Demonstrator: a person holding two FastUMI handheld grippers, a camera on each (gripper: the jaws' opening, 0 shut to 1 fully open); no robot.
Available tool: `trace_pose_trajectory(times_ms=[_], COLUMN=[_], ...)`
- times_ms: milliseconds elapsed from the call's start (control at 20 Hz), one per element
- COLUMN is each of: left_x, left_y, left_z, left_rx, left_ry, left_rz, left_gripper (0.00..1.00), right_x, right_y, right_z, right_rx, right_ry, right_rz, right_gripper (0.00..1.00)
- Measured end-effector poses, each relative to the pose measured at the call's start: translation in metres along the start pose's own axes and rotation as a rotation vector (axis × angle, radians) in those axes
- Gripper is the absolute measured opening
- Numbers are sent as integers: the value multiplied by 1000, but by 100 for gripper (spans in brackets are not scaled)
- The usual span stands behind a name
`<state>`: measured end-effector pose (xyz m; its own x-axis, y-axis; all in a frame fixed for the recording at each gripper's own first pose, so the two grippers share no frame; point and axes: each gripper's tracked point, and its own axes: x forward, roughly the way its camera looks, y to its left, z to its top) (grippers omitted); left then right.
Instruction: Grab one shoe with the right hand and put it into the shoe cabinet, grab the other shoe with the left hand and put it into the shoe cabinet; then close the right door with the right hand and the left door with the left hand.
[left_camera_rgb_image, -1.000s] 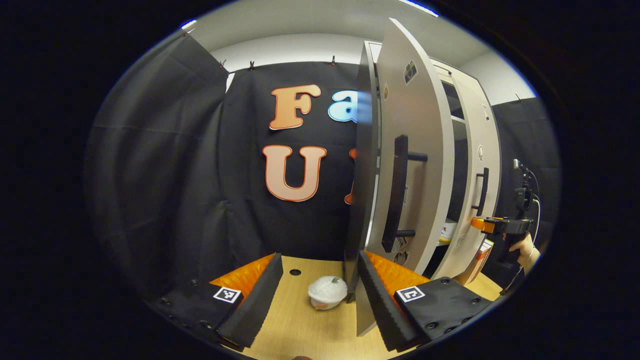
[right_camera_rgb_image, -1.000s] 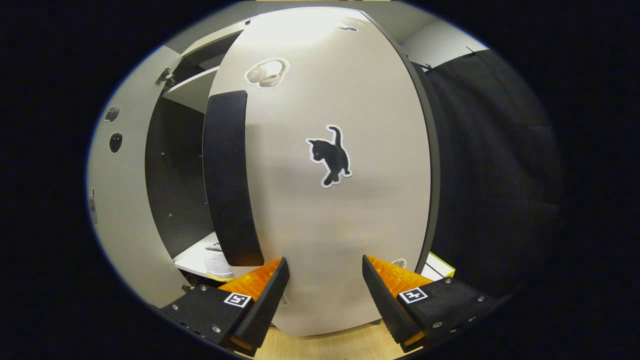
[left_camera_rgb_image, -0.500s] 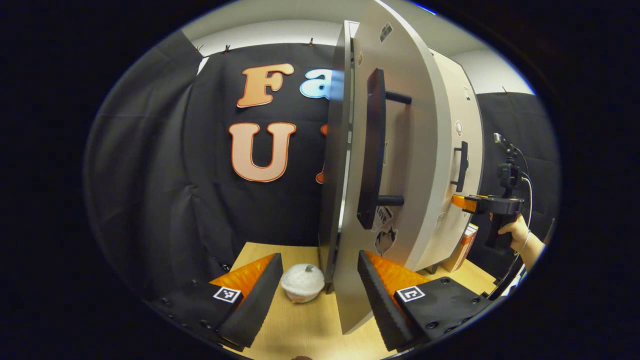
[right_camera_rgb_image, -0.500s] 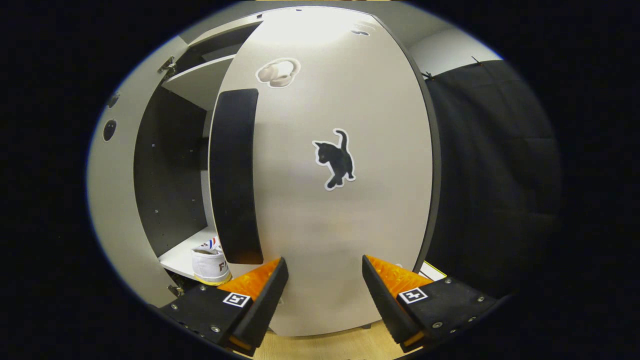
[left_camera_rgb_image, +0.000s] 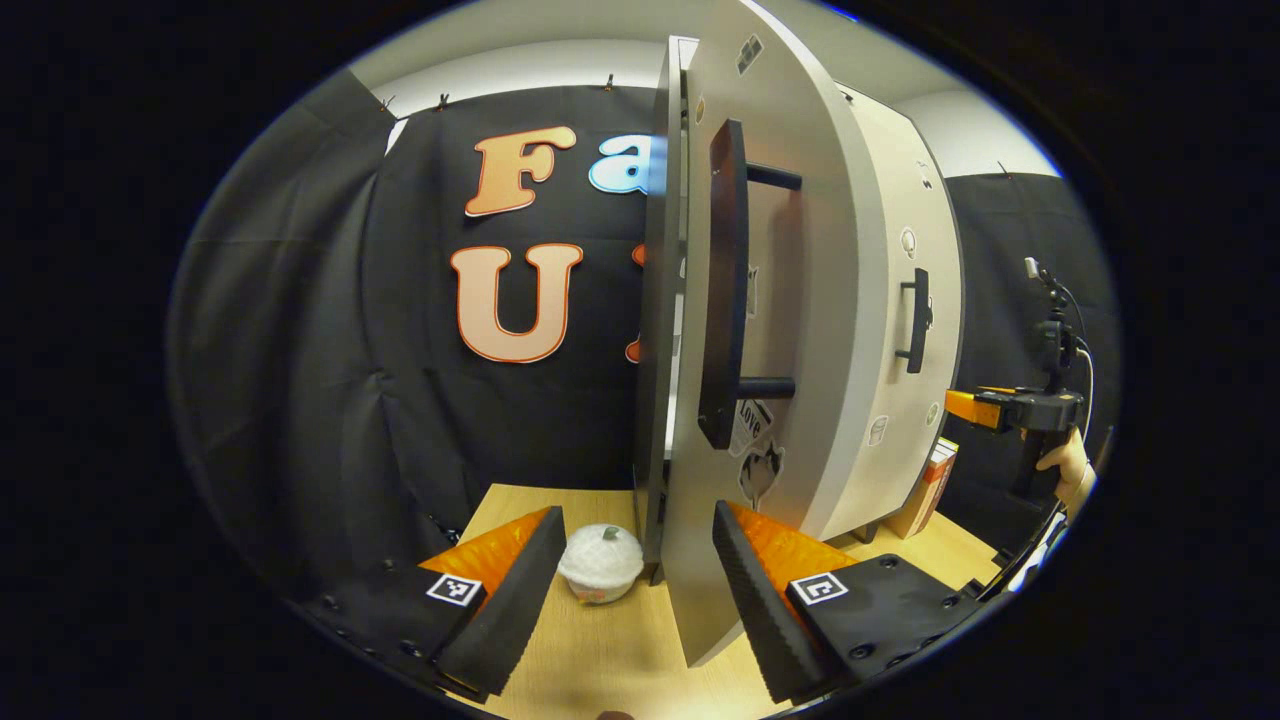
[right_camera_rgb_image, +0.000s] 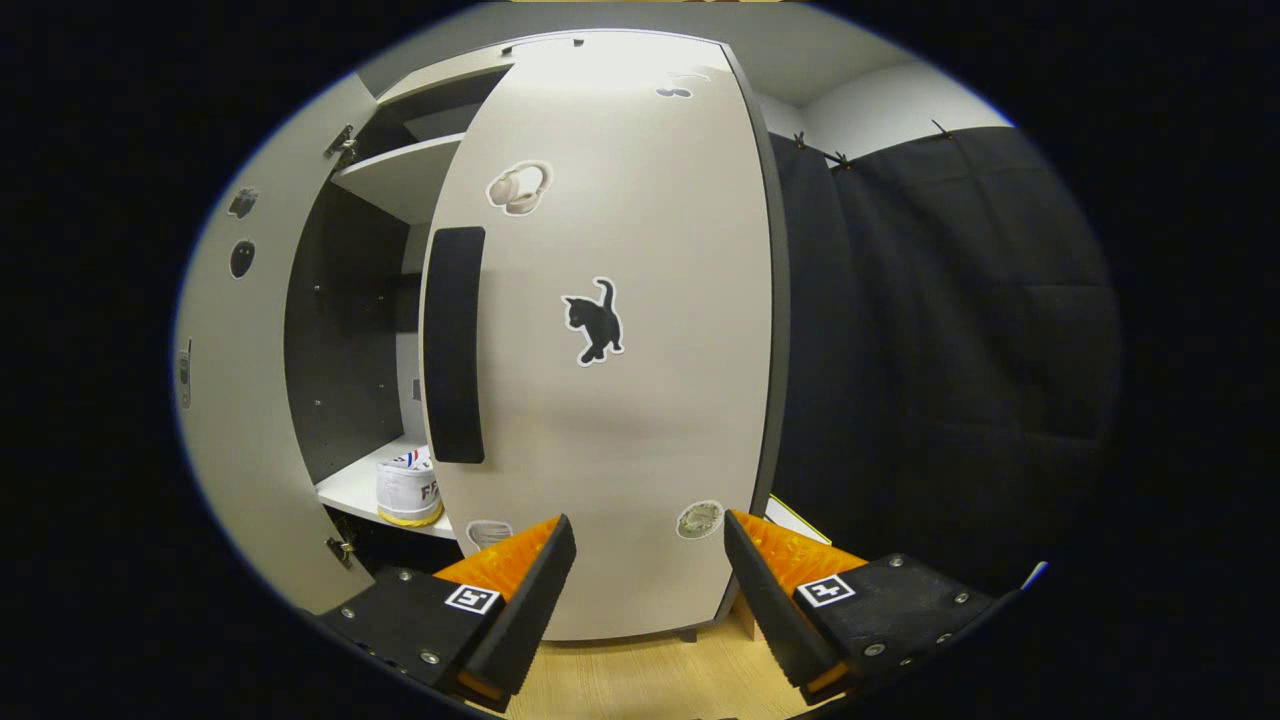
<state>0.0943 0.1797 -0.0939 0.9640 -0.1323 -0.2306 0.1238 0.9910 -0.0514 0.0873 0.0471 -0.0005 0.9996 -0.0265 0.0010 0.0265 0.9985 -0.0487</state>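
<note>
The shoe cabinet (right_camera_rgb_image: 600, 420) stands on a light wooden tabletop (left_camera_rgb_image: 610, 650) in a black-draped booth. Pale grey, it has two doors with dark bar handles, both ajar. One white shoe (right_camera_rgb_image: 408, 488) sits on its lower shelf. Left gripper (left_camera_rgb_image: 635, 570) and right gripper (right_camera_rgb_image: 648, 575) fingers are spread, empty.

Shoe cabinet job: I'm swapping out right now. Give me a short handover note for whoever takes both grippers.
Left hand-held gripper: open, holding nothing, at the lower edge of the left door.
Right hand-held gripper: open, holding nothing, facing the right door.
A white shoe sits on the cabinet's lower shelf; the second shoe I cannot confirm.
Both doors are partly open.
Left: push the right door shut, then the left.
</note>
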Motion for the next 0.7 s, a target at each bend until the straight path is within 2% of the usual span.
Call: trace_pose_trajectory(times_ms=[700], left_x=[29], left_y=[-79], left_z=[5], left_rx=[59], left_ry=[12], left_rz=[-140], left_gripper=[96], right_x=[-55], right_y=[-41], right_z=[5], right_rx=[34], right_ry=[-10], right_rz=[24], right_gripper=[92])
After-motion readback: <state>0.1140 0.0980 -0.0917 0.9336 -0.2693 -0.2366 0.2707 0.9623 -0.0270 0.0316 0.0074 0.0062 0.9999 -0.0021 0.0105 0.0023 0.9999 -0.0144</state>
